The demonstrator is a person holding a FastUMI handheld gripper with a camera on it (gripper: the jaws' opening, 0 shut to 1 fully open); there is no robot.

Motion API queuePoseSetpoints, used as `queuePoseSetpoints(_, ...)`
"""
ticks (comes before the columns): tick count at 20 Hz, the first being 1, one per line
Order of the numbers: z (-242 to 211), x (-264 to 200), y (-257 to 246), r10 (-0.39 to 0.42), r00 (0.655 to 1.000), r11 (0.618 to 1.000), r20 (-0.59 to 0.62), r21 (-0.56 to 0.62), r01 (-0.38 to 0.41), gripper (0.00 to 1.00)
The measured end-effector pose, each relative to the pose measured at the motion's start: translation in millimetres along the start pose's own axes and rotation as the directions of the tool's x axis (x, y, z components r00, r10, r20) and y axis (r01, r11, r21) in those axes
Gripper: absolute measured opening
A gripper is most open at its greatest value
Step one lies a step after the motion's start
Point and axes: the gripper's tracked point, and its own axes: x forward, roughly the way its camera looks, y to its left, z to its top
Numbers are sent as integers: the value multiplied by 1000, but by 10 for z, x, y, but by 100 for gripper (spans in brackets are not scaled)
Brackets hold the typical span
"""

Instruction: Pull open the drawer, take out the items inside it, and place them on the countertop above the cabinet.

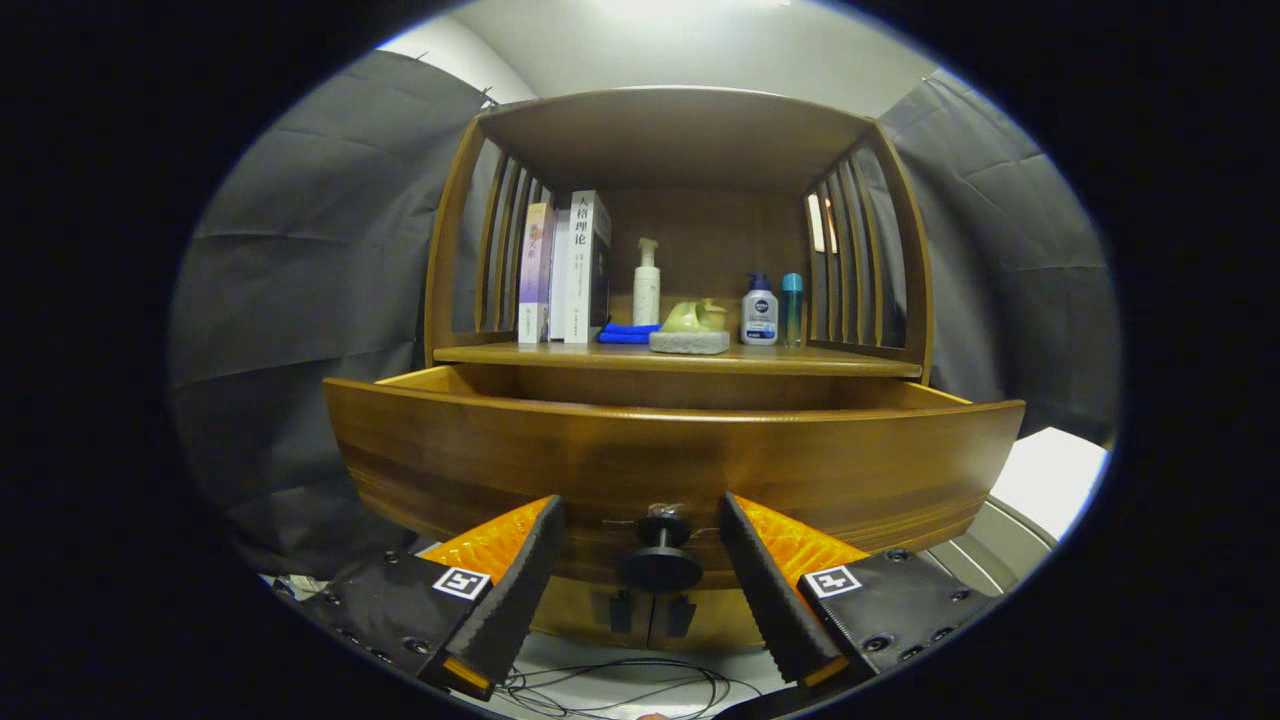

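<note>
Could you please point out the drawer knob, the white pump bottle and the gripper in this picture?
drawer knob (660,568): gripper view, on its round front disc, between the open fingers.
white pump bottle (646,290): gripper view, on the bottle's body, on the countertop.
gripper (643,535): gripper view, midway between its fingertips.

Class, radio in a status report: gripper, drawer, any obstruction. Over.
Gripper open, fingers either side of the drawer knob, not touching. Drawer pulled out; contents hidden behind its front. Nothing blocking the knob.
</note>
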Motion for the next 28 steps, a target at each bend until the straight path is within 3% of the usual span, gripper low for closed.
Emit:
queuePoseSetpoints(11,-27,105,-1,-48,998,997,32,-60,50,96)
queuePoseSetpoints(28,39,523,-70,-65,998,997,-8,-44,64,98)
